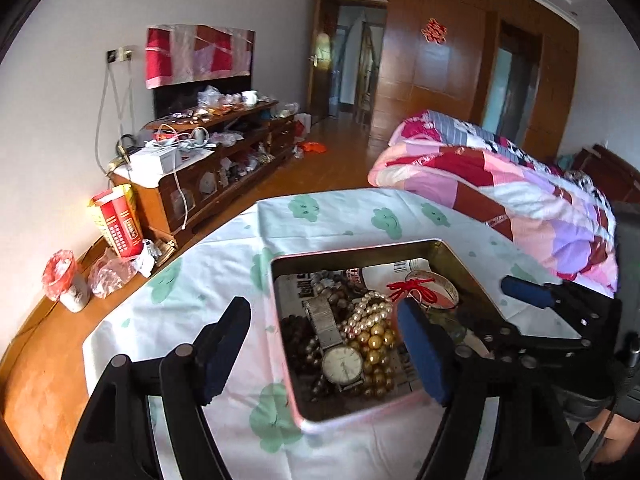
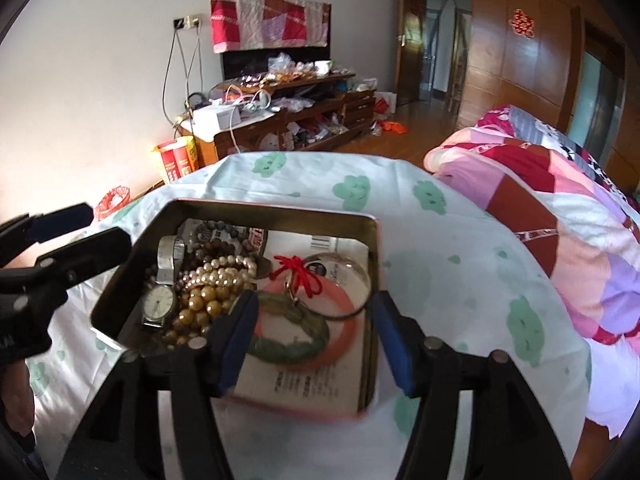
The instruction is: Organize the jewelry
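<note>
Both grippers are hovering at the jewelry tin (image 2: 168, 216).
Left gripper (image 1: 320, 344) and right gripper (image 2: 314, 336) are holding their jaws released (grasping nothing), probably choosing among tangled pieces.

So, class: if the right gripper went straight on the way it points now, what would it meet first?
Most likely the bangles: the right gripper is open above the tin, with the pink bangle and green bangle lying between its fingers. Depth is hard to judge.

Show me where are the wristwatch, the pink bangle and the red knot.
wristwatch (image 1: 343, 365), left wrist view, on its white dial.
pink bangle (image 2: 347, 339), right wrist view, on its right curve.
red knot (image 2: 294, 265), right wrist view, on its centre.
</note>
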A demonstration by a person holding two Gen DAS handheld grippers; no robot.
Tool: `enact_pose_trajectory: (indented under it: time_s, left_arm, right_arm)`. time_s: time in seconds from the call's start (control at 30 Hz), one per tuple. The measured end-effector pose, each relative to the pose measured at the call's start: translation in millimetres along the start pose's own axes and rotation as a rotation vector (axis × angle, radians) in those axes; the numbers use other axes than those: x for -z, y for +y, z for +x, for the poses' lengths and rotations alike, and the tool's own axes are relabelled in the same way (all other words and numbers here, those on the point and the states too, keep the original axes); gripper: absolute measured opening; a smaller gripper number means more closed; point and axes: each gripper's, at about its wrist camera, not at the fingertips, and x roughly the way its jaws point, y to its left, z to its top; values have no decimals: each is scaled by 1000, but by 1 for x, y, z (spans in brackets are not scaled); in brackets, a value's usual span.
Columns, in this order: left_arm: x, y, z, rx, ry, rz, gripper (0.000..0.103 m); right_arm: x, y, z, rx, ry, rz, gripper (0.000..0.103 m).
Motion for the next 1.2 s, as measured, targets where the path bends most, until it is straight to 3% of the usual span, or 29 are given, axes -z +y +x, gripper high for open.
enact_pose_trajectory:
  time_s: [0.2,0.47,1.2]
  left_arm:
    - [9,-1,-24,-14,-39,5,76]
    - [16,-1,-38,-6,-50,-7,76]
    - [22,-1,-52,6,-59,-10,76]
  right_arm:
    - [10,4,-38,5,-77,23,75]
    - [20,6,-66,5,-127,59,78]
    - [28,7,-83,7,-148,83,80]
